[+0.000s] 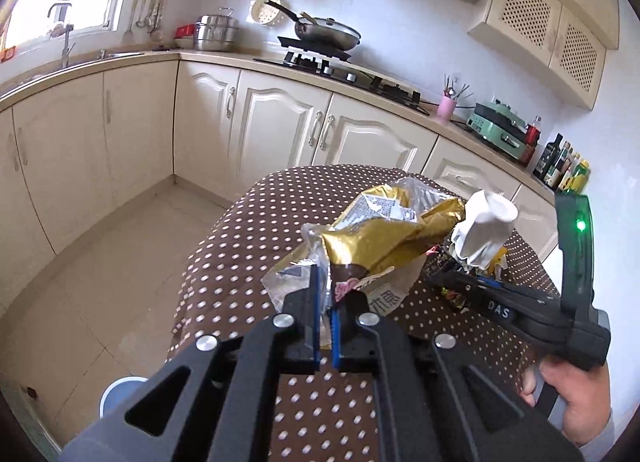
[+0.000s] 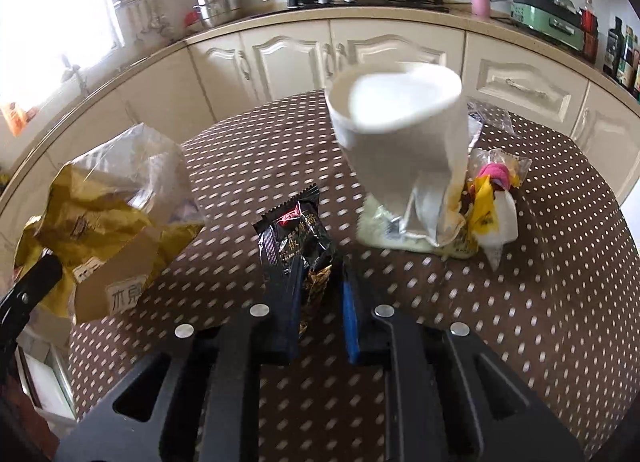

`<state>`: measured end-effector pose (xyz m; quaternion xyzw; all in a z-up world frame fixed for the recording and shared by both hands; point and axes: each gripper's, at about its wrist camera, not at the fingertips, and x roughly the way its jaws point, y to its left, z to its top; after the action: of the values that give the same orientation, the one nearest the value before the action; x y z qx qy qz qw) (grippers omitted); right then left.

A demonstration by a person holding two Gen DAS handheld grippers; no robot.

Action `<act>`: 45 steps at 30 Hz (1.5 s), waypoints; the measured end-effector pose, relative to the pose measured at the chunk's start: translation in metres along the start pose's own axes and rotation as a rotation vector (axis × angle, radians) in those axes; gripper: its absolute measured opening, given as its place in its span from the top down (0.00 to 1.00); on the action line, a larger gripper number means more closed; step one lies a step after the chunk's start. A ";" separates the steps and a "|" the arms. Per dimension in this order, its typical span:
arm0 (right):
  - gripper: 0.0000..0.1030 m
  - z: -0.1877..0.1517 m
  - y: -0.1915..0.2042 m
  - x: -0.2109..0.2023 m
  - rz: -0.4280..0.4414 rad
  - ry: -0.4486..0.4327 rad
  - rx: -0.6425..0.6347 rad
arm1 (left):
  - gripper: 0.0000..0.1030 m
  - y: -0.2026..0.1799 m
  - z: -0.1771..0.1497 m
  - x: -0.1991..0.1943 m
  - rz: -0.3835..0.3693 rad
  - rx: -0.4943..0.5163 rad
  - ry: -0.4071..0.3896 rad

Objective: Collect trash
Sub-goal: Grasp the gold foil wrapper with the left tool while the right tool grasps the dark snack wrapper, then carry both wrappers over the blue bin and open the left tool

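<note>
The gold bag (image 1: pixel 384 238) is pinched by the left gripper (image 1: pixel 326 302), the black wrapper (image 2: pixel 298 238) by the right gripper (image 2: pixel 320 286). Beyond the fingers, a paper cup (image 2: pixel 400 134) and small wrappers (image 2: pixel 488 198) are left on the tabletop (image 2: pixel 540 302); nothing is seen binned yet.

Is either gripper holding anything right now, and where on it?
Left gripper pinches the gold bag by its clear crumpled edge. Right gripper pinches the black wrapper at its lower end.

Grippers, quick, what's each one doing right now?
Left gripper: shut on the gold wrapper.
Right gripper: shut on the black packet.
</note>
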<state>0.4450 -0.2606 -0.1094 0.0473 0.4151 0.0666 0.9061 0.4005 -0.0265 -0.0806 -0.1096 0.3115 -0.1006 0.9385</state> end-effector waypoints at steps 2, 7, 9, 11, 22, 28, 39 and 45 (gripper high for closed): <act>0.85 -0.006 0.011 -0.011 0.004 -0.019 -0.018 | 0.97 0.010 -0.003 -0.011 0.010 -0.016 -0.007; 0.85 -0.019 0.041 -0.036 0.078 -0.043 -0.040 | 0.97 0.041 -0.014 -0.045 0.033 -0.075 -0.031; 0.85 -0.024 0.062 -0.047 0.110 -0.056 -0.067 | 0.97 0.055 -0.019 -0.060 0.046 -0.094 -0.041; 0.85 -0.025 0.084 -0.050 0.134 -0.059 -0.099 | 0.97 0.066 -0.023 -0.071 0.060 -0.107 -0.045; 0.85 -0.062 0.217 -0.043 0.295 -0.016 -0.276 | 0.97 0.164 -0.062 -0.137 0.234 -0.231 -0.072; 0.85 -0.089 0.275 -0.014 0.346 0.056 -0.360 | 0.97 0.227 -0.097 -0.146 0.343 -0.317 -0.020; 0.85 -0.152 0.326 0.072 0.331 0.217 -0.462 | 0.97 0.311 -0.179 -0.083 0.402 -0.469 0.193; 0.85 -0.175 0.341 0.116 0.276 0.257 -0.513 | 0.96 0.336 -0.209 -0.036 0.373 -0.514 0.310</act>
<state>0.3594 0.1000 -0.2624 -0.1358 0.4856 0.2970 0.8109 0.2856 0.2736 -0.3137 -0.2667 0.4799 0.1390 0.8242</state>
